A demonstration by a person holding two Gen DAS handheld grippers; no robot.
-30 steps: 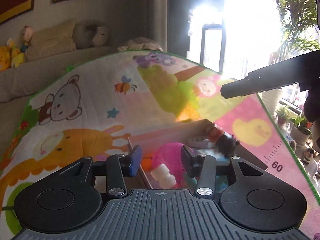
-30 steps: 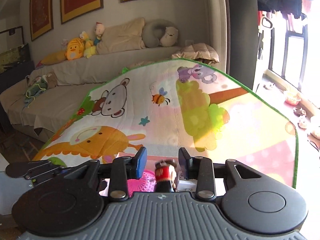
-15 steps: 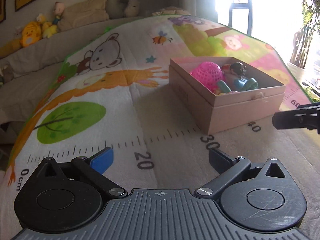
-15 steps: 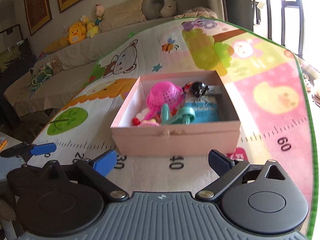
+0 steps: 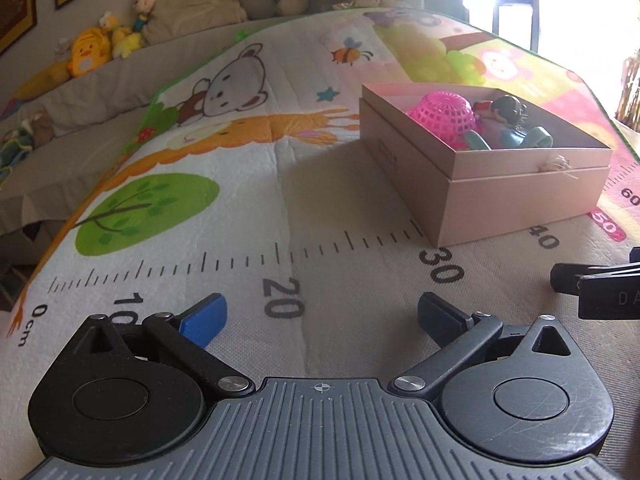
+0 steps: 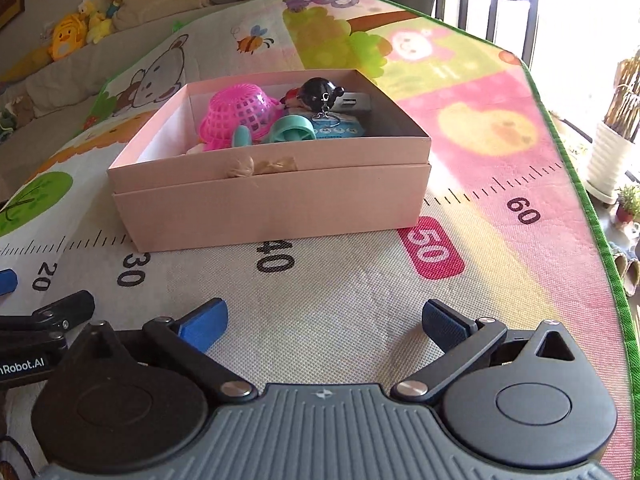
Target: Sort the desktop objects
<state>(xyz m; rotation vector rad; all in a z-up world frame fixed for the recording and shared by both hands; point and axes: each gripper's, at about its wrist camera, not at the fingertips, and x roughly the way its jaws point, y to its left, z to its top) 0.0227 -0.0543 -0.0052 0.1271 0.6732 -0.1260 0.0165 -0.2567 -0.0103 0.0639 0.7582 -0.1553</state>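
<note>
A children's play mat with a printed ruler, a bear and a bee covered the surface. Left of the pink box ran a sofa lined with plush toys — framed pictures above it. The box stood on the mat, holding a pink mesh basket, a black-headed figurine and teal pieces. Right of it, bright windows. Nearer than the box, the left gripper and right gripper had just opened wide — empty.

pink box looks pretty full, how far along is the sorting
Done: the pink box holds the pink mesh basket, a teal piece and a black-headed figure. In hand: nothing; left gripper and right gripper are open and empty. Left: no loose items show on the mat.
</note>
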